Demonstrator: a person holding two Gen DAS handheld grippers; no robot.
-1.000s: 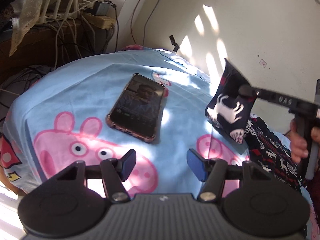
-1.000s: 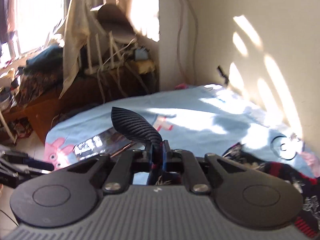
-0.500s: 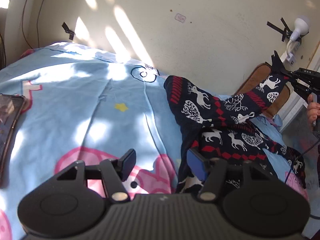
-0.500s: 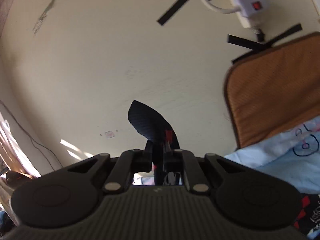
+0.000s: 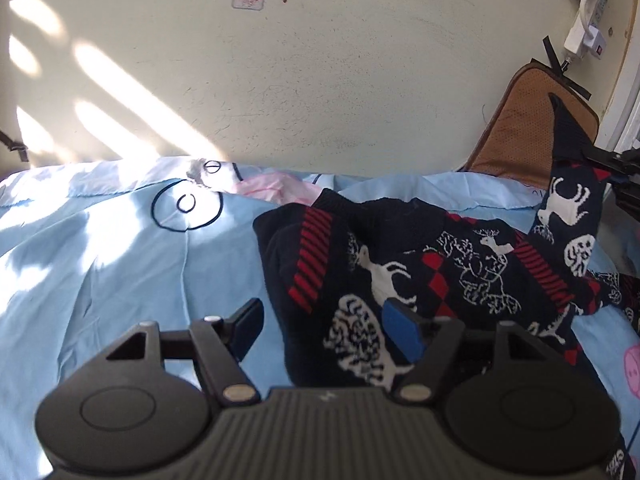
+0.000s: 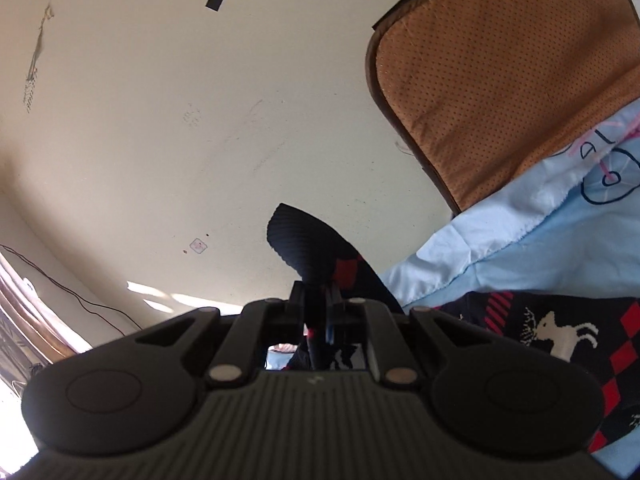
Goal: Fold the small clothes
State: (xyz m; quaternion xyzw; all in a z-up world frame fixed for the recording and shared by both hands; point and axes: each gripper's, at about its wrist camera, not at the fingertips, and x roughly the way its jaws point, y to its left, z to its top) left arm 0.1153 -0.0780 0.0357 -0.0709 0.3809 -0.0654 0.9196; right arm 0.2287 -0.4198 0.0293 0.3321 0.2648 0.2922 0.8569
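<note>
Nearest, the left gripper [image 5: 320,326] hangs unclenched over the reindeer-patterned sweater's [image 5: 404,264] near edge on the blue bedsheet [image 5: 120,264]; farther right, the right gripper [image 6: 318,304] is clenched on a lifted sleeve [image 5: 568,184], so the sweater lies stretched left-to-right between them.

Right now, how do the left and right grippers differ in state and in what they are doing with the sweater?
The left gripper is open, its fingers spread over the sweater lying on the blue sheet, while the right gripper is shut on a ribbed edge of it. The left one grips nothing and sits low over the sheet; the right one holds its piece lifted, in front of the wall. Both are the same black two-finger build.
</note>
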